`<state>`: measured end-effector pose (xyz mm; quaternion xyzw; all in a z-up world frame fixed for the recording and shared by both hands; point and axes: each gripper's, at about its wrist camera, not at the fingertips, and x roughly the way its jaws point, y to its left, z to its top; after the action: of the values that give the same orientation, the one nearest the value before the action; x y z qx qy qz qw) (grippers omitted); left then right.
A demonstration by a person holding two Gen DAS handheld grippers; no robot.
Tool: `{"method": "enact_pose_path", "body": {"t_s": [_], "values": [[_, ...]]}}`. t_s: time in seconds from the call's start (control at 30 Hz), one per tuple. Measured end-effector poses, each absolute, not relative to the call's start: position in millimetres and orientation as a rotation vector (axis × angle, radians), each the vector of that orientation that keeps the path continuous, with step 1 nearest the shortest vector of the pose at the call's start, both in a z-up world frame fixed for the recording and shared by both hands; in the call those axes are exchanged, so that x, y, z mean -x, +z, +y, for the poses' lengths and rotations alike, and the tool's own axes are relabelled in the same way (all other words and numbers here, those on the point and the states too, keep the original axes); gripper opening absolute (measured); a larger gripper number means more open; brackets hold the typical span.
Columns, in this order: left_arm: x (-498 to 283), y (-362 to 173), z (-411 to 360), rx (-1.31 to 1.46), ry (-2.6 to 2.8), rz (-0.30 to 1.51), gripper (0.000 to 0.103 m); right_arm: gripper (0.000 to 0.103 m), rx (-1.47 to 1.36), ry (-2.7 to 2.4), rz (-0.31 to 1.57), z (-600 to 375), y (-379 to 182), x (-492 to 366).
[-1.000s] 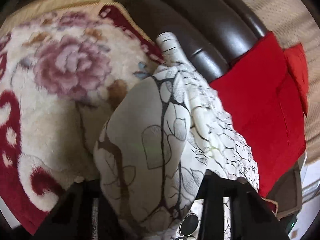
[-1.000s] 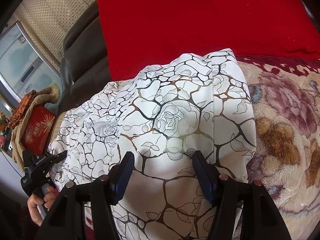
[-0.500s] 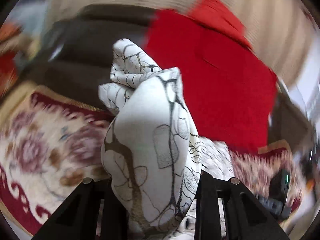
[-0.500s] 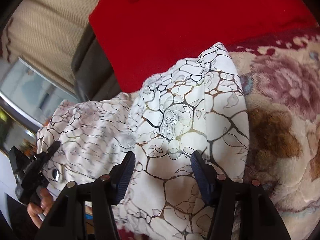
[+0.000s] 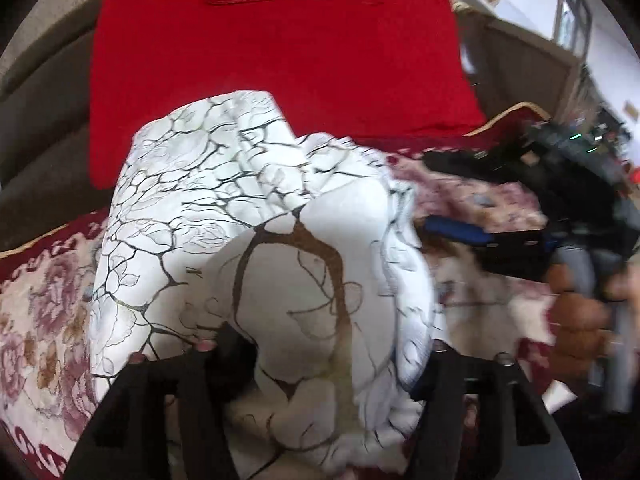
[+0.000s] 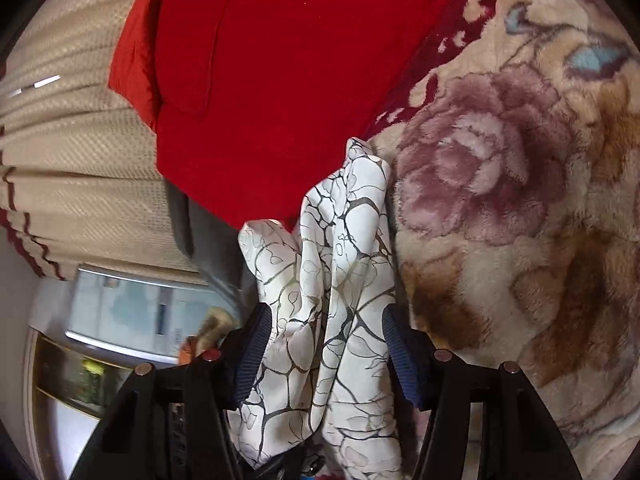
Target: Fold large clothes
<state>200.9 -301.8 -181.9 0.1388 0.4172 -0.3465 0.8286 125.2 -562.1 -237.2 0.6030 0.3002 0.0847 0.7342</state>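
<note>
One white patterned garment [image 5: 208, 208], one red cushion [image 5: 280, 48], one floral blanket [image 6: 520, 240], two tools.

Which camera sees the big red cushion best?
The left wrist view: the red cushion shows almost whole, behind the white patterned cloth. The right wrist view shows only part of it, tilted and cut off at the top.

We are in a home's living room: a dark leather sofa [image 5: 36, 128] draped with a plush floral blanket [image 6: 520, 208], a red cushion [image 5: 280, 52] against its back, beige patterned curtains [image 6: 68, 140] alongside, and a glass-fronted cabinet [image 6: 80, 368] nearby.
</note>
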Motion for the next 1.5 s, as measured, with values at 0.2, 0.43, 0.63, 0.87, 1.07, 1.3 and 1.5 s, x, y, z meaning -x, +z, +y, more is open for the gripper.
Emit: {"method": "enact_pose_path", "body": {"t_s": [0.2, 0.43, 0.63, 0.87, 1.07, 1.3, 1.5], "values": [[-190.4, -135.9, -234.3, -0.164, -0.829, 0.801, 0.077, 0.066, -1.306, 0.279, 0.637, -549.0, -220.5, -132.5], [-248.8, -156.8, -167.8, -0.140, -0.505, 0.801, 0.079, 0.078, -1.226, 0.225, 0.775, -524.6, -220.5, -168.0], [-277.1, -202.5, -174.5, -0.024, -0.516, 0.876, 0.079, 0.084, -1.192, 0.195, 0.813, -507.3, -221.1, -200.6], [-273.7, -213.0, -182.3, -0.020, -0.647, 0.817, 0.080, 0.073, -1.010, 0.200, 0.845, -472.8, -219.3, -246.4], [-268.3, -215.6, -193.2, -0.005, -0.737, 0.825, 0.080, 0.019, -0.822, 0.175, 0.789, -440.6, -190.6, -252.4], [-240.6, -215.0, -241.3, -0.152, -0.710, 0.758, 0.080, 0.005, -0.571, -0.043, 0.641, -456.1, -147.2, -216.6], [-218.8, -212.0, -275.4, -0.201, -0.683, 0.724, 0.081, 0.005, -0.683, -0.124, 0.722, -501.7, -190.2, -209.1]]}}
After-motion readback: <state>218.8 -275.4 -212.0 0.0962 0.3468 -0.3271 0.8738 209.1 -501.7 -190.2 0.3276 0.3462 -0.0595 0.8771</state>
